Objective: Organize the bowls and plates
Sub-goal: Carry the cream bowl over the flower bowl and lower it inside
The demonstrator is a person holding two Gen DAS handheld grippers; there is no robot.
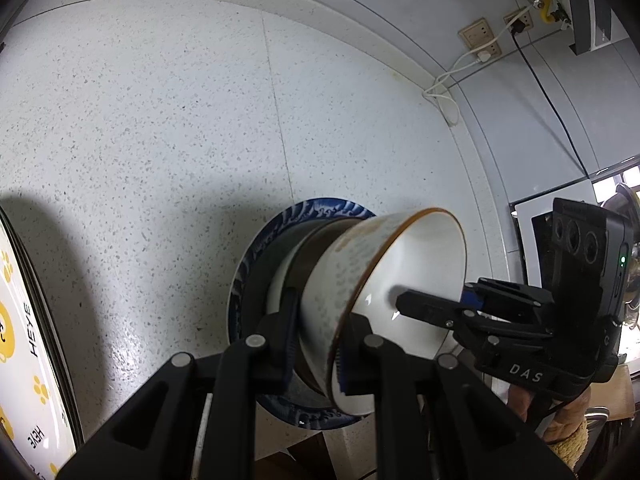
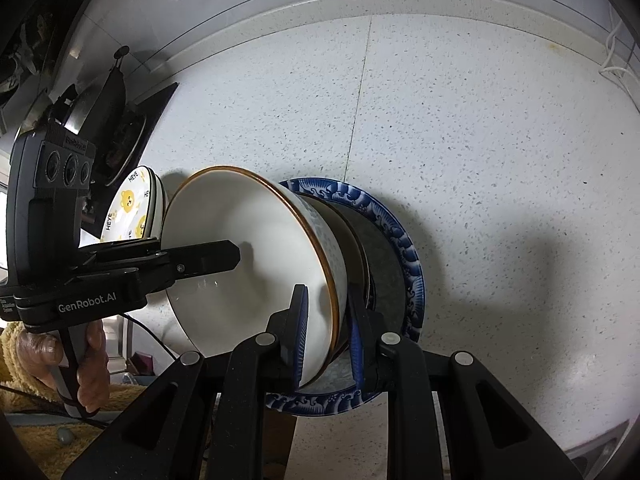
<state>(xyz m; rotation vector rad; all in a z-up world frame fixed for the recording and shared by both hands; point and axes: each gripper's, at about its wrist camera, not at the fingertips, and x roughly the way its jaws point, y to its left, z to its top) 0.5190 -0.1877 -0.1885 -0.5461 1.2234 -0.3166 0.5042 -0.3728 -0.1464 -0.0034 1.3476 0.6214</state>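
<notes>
Plainly both grippers grip one white bowl (image 2: 248, 264) by opposite sides of its rim — the left gripper (image 1: 318, 344) and the right gripper (image 2: 326, 332) each clamped across the wall, equally near. It sits on a second bowl (image 2: 356, 248) nested on the one blue plate (image 2: 404, 240) on the counter (image 2: 480, 140). Bear-print plates (image 2: 132, 208) — how many I cannot tell — lie beyond, on the left gripper's side.

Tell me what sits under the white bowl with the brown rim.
The white bowl, clamped at its rim by both grippers, rests in a second brown-rimmed bowl, which sits on the blue wave-pattern plate. The bowls cover the plate's centre, so anything there cannot be seen.
</notes>
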